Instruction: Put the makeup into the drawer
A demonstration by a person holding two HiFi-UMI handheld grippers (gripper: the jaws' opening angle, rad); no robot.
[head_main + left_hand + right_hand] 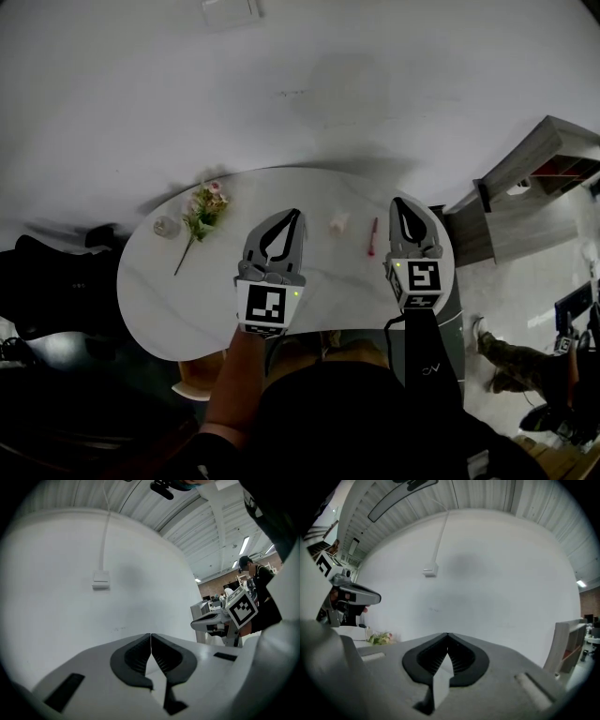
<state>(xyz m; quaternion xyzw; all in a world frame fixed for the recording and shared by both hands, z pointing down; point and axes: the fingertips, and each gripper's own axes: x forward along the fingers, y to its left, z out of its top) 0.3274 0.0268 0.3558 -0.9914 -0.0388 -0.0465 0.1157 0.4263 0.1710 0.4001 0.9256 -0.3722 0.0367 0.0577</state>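
On the white tabletop (169, 291), a small pale makeup item (339, 223) and a pink makeup stick (372, 236) lie between the left tool (295, 216) and the right tool (398, 202); both tools are clenched, nothing between their jaws.

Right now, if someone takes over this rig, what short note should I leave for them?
Left hand-held gripper: shut, empty, over the white oval table.
Right hand-held gripper: shut, empty, at the table's right edge.
Small pale pink makeup container and slim pink stick: on the table, between the two.
Done: nothing stowed yet.
Left: pick up both, put them in the drawer; I cannot make out a drawer.
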